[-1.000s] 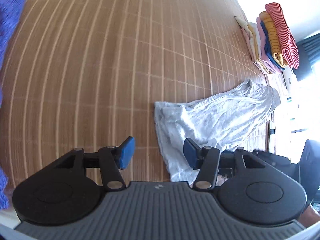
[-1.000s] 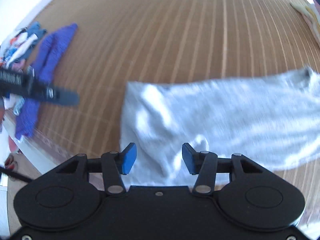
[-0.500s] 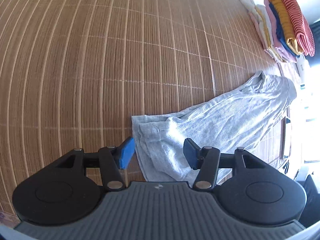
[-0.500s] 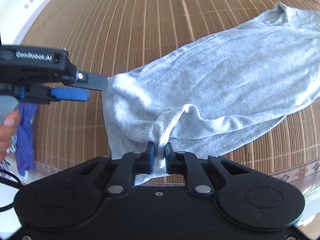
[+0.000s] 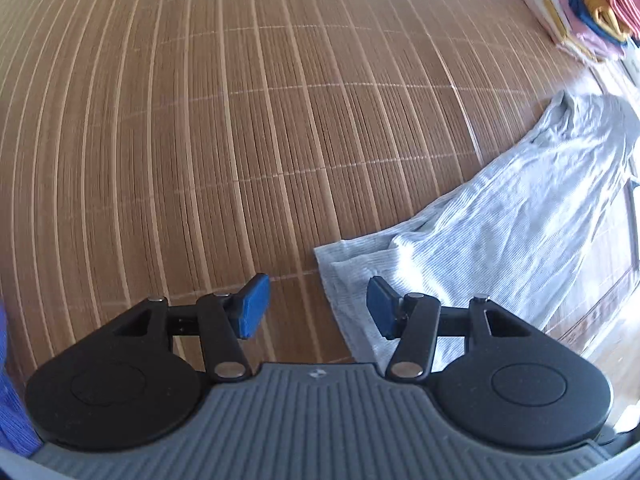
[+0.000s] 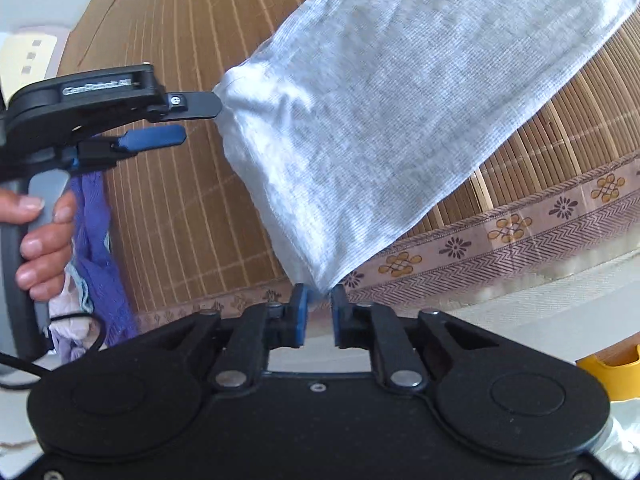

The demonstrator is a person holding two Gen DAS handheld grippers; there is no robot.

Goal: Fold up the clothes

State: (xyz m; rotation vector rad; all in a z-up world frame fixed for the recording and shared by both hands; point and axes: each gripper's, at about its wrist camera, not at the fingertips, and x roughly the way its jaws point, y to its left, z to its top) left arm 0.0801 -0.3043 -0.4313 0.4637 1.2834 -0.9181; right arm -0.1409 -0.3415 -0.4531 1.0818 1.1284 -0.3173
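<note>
My right tongs (image 6: pixel 319 312), jaws easing apart, pinch a corner of the soft, light grey garment (image 6: pixel 400 120). It will sag, so my released left tongs (image 5: pixel 318 306) should take the hem corner beside them.

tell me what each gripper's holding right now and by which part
The right gripper, jaws opening, has the grey garment by a bottom corner. The left gripper is open, holding nothing, by another corner.

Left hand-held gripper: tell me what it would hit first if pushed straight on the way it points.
Probably the near corner of the grey garment, whose edge lies between the open fingers of the left hand-held gripper. The bamboo mat lies directly beneath. Depth is unclear, so it might land on bare mat beside the hem.
</note>
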